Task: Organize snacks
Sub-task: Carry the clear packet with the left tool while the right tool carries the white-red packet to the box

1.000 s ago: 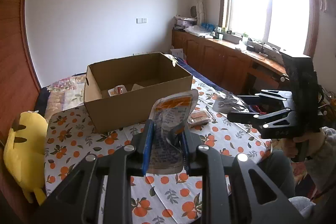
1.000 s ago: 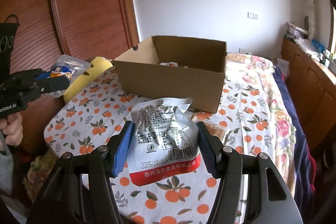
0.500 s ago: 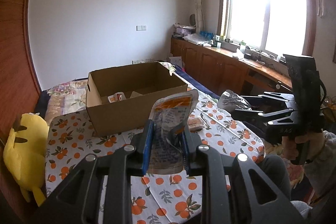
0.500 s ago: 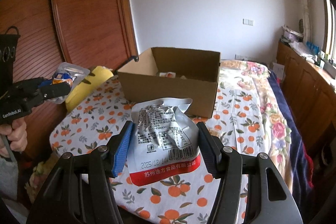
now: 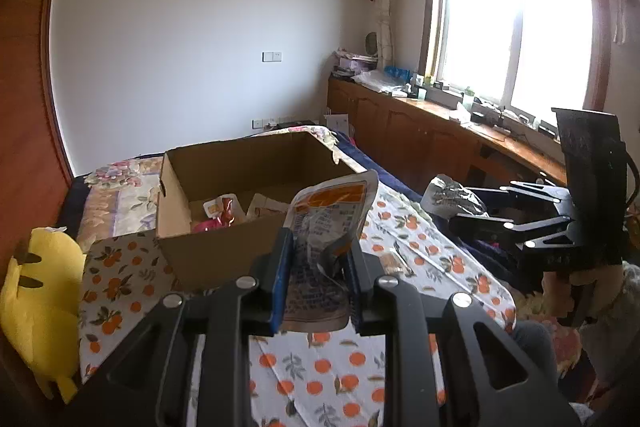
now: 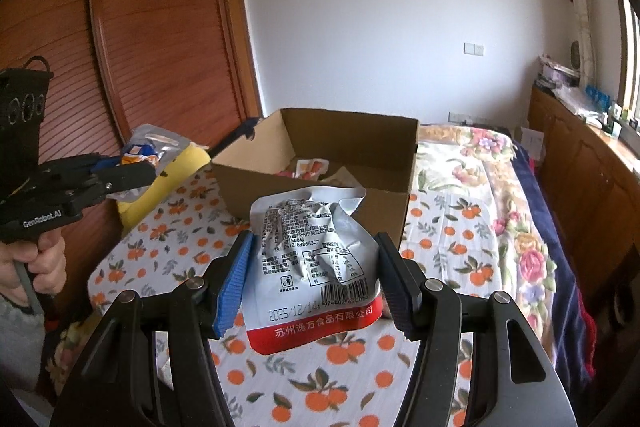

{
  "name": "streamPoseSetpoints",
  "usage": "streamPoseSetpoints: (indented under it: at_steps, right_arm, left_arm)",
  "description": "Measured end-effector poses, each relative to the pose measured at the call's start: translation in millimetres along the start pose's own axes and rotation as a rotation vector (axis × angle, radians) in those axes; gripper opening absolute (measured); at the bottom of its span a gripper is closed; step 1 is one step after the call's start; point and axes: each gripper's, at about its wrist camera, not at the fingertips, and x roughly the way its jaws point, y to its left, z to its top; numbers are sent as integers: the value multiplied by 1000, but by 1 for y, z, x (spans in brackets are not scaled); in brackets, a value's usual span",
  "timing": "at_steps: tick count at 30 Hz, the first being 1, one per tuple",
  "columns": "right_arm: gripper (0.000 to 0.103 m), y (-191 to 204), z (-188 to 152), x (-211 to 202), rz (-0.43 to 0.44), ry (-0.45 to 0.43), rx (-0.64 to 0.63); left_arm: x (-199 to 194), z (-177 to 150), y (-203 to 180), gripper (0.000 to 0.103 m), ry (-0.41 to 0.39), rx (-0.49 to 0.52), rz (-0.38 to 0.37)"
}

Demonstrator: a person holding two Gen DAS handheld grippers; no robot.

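Observation:
My left gripper (image 5: pixel 318 251) is shut on an orange-and-silver snack pouch (image 5: pixel 328 223), held upright above the table in front of the open cardboard box (image 5: pixel 224 247). From the right wrist view that same gripper (image 6: pixel 128 173) and pouch (image 6: pixel 152 147) show at the left. My right gripper (image 6: pixel 316 259) is shut on a silver snack bag with a red bottom strip (image 6: pixel 312 267), gripped by its sides just short of the box (image 6: pixel 304 195). The left wrist view shows it (image 5: pixel 452 205) at the right with the bag (image 5: pixel 448 193). Several snack packets (image 5: pixel 222 213) lie inside the box.
The table wears an orange-print cloth (image 5: pixel 328 379); one small packet (image 5: pixel 390 263) lies on it right of the box. A yellow plush toy (image 5: pixel 40 307) sits at the table's left. A floral-covered bed (image 6: pixel 480 179) lies behind, wooden cabinets (image 5: pixel 420 139) along the window.
Both grippers have risen with their packets still held. The box sits lower in both views and its inside shows more.

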Motion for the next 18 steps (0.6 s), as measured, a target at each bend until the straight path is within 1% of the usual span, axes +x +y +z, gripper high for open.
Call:
streamPoseSetpoints:
  at_steps: [8, 13, 18]
  right_arm:
    - [62, -16, 12, 26, 11, 3, 6]
    - [62, -25, 22, 49, 27, 7, 1]
    - [62, -32, 34, 76, 41, 21, -11]
  left_arm:
    - [36, 9, 14, 23, 4, -29, -6]
    - [63, 19, 24, 23, 12, -29, -10]
    - [91, 28, 45, 23, 6, -58, -12]
